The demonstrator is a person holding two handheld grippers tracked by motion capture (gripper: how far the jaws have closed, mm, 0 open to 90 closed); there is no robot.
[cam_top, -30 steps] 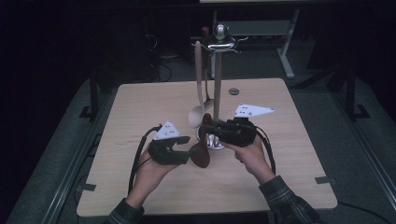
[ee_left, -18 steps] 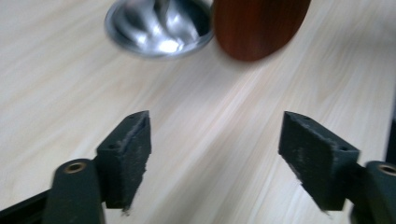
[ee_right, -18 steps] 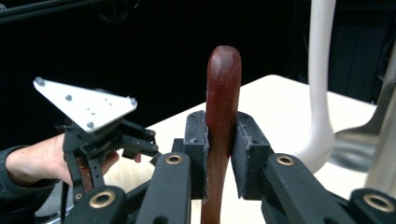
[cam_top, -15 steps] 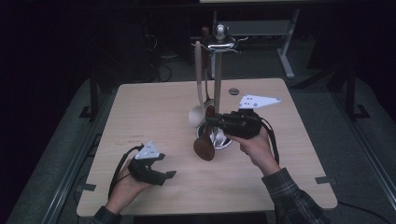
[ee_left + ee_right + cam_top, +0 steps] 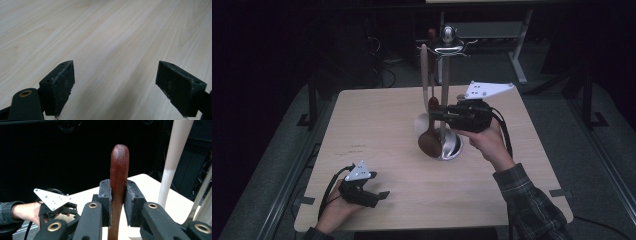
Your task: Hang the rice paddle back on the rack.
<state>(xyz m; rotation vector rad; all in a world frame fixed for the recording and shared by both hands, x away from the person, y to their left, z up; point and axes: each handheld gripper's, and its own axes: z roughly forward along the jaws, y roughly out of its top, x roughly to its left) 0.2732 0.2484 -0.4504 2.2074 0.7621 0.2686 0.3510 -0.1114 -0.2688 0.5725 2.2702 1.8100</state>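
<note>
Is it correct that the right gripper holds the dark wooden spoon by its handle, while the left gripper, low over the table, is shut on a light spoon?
Not entirely. The right gripper does clamp the dark wooden spoon by its handle. But the left gripper, low over the table, holds nothing: the left gripper view shows its jaws wide apart, having just been opening, with bare wood between them.

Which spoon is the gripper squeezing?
The dark brown wooden spoon. The right gripper clamps its handle, while the pale wooden spoon hangs free on the metal stand.
</note>
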